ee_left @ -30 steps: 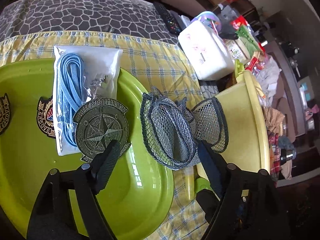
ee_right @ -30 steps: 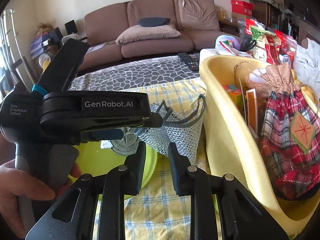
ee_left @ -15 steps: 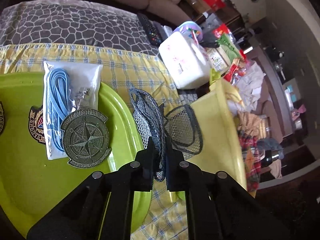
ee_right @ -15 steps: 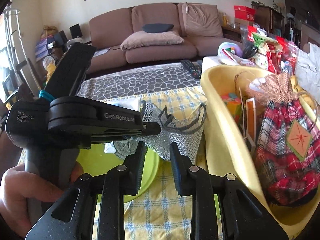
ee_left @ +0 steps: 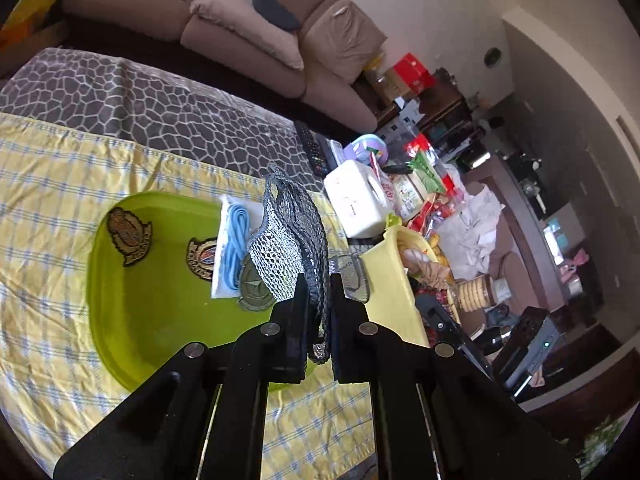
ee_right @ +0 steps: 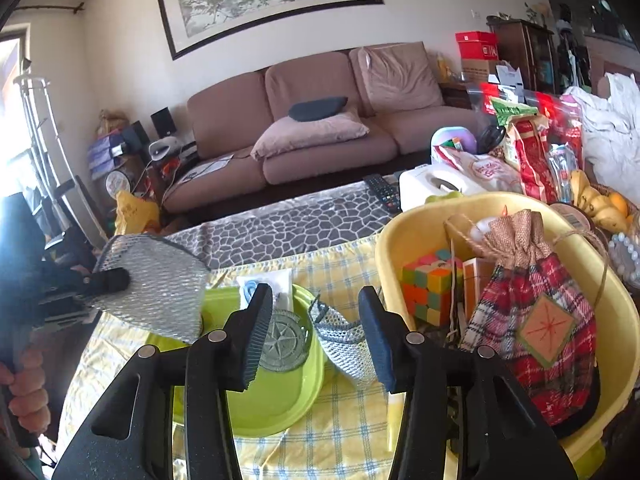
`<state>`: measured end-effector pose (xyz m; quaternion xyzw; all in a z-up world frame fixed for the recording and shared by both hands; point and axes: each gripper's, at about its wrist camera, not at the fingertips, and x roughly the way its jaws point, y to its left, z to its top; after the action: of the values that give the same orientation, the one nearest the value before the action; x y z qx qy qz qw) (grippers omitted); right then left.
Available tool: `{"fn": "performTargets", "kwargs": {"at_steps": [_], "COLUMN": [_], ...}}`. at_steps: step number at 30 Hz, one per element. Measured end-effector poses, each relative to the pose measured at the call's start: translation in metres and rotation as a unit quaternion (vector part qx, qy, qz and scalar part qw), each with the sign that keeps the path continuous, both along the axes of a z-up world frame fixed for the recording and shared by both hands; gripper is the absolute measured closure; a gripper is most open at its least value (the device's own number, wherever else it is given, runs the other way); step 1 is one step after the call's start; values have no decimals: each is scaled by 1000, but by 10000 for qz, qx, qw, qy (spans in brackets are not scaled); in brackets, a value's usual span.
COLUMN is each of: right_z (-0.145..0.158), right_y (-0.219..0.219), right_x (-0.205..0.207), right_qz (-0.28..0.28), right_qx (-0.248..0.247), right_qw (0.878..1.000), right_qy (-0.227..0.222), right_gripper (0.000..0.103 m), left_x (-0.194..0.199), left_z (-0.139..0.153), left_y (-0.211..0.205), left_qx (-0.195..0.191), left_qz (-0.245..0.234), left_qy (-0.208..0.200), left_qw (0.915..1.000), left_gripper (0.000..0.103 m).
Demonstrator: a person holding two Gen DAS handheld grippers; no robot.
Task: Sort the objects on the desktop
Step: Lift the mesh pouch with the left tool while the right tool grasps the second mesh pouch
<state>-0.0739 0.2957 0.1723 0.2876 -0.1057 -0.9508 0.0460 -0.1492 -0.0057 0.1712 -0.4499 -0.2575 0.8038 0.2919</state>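
My left gripper (ee_left: 319, 312) is shut on a grey mesh pouch (ee_left: 294, 248) and holds it lifted above the green tray (ee_left: 120, 320); the pouch also shows at the left of the right wrist view (ee_right: 152, 284). A second grey mesh pouch (ee_right: 344, 334) stays on the yellow checked cloth between the green tray (ee_right: 276, 404) and the yellow tub (ee_right: 612, 300). My right gripper (ee_right: 314, 332) is open just in front of that second pouch, its fingers either side of it. The tray holds a compass medal (ee_left: 254, 292), a bag of blue cord (ee_left: 236, 240) and two patches.
The yellow tub holds a plaid drawstring bag (ee_right: 536, 332), a puzzle cube (ee_right: 430, 286) and cards. A white box (ee_left: 356, 204), a remote (ee_right: 382, 192), snack packets and bananas (ee_right: 600, 204) crowd the table's far right. A sofa stands behind.
My left gripper closed on one mesh pouch and lifted it up off the cloth. My right gripper opened from shut and now faces the other pouch.
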Motion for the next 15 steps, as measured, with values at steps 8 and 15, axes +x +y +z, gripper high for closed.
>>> {"fn": "performTargets", "kwargs": {"at_steps": [8, 15], "right_z": [-36, -70], "right_y": [-32, -38], "right_x": [-13, -32], "right_qz": [-95, -398], "right_qx": [358, 489], "right_qw": [9973, 9921], "right_qy": [-639, -1088], "right_gripper": [56, 48], "left_x": [25, 28], "left_z": [-26, -39], "left_y": [-52, -66], "left_qx": [89, 303], "left_qz": [375, 463], "left_qy": [-161, -164], "left_qw": [9991, 9983], "left_gripper": [95, 95]}}
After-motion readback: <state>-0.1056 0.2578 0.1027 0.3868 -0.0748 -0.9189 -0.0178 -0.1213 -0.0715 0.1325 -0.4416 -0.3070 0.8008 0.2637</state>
